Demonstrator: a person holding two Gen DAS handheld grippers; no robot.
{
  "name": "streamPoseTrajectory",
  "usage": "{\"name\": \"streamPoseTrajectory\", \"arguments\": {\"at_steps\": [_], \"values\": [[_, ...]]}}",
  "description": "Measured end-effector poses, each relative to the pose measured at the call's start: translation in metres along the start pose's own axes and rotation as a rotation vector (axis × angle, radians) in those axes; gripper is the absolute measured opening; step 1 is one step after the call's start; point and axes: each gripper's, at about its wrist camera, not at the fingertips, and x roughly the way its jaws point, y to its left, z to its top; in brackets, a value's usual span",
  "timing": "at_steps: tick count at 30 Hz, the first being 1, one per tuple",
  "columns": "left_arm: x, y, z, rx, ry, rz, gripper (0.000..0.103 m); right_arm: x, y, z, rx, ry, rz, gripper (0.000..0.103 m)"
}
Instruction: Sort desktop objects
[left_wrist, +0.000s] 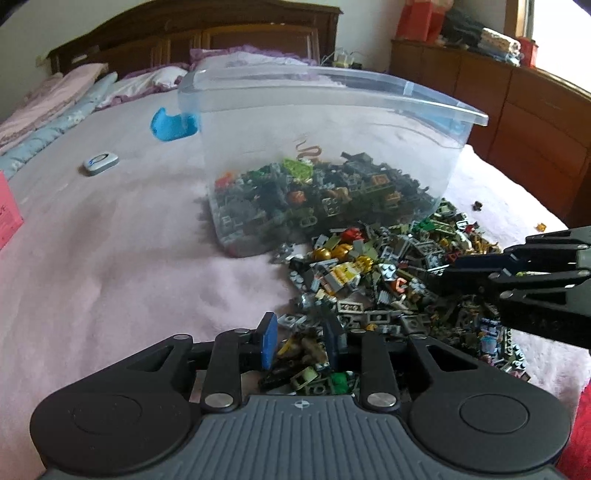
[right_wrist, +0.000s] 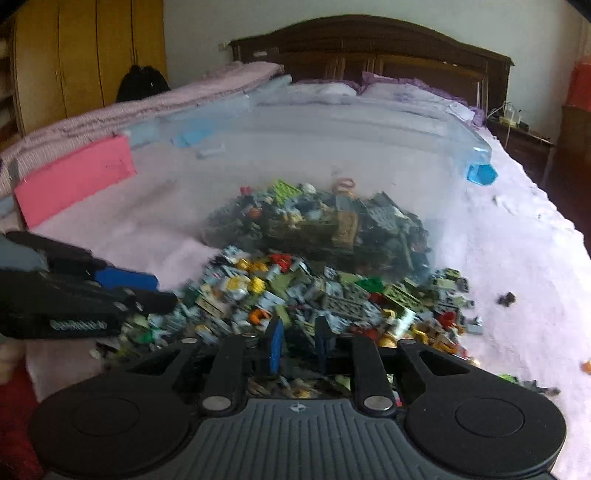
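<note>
Left gripper (left_wrist: 301, 341): fingers apart by a narrow gap, tips low over the near edge of the brick pile (left_wrist: 388, 280). Loose bricks show through the gap; can't tell if any piece is pinched. The blue pad on the left finger (left_wrist: 269, 341) is clear; the right finger sits in shadow.

Right gripper (right_wrist: 298, 345): fingers (right_wrist: 275, 345) apart by a narrower gap, also at the pile's near edge. View is motion-blurred, so can't tell if anything is caught between them.

Each gripper shows in the other's view: the right one comes in from the right of the left fingers, over the pile; the left one sits left of the right fingers, at the pile's edge.

Just beyond both sets of fingers: the pile lies spread on the pink bedspread (left_wrist: 129, 258). Behind the pile and touching it is a clear plastic tub (left_wrist: 332, 122), tipped on its side with more bricks inside. A few strays (left_wrist: 478, 205) lie to the right, apart from the pile.

Further out, left of the left fingers: a small silver device (left_wrist: 100, 162). Beyond: pillows (left_wrist: 155, 79) and a dark wooden headboard (left_wrist: 207, 37).
</note>
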Motion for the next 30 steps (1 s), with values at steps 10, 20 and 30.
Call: {"name": "streamPoseTrajectory", "arguments": {"at_steps": [10, 20, 30], "values": [[0.010, -0.009, 0.007, 0.017, 0.008, -0.038, 0.023, -0.002, -0.005, -0.006, -0.018, 0.011, -0.031, 0.014], [0.028, -0.019, 0.007, 0.049, 0.040, -0.081, 0.022, 0.006, 0.001, -0.006, -0.033, 0.020, -0.004, 0.011], [0.022, -0.021, 0.006, 0.045, 0.024, -0.068, 0.015, 0.009, 0.002, -0.006, -0.024, 0.013, 0.008, 0.020]]}}
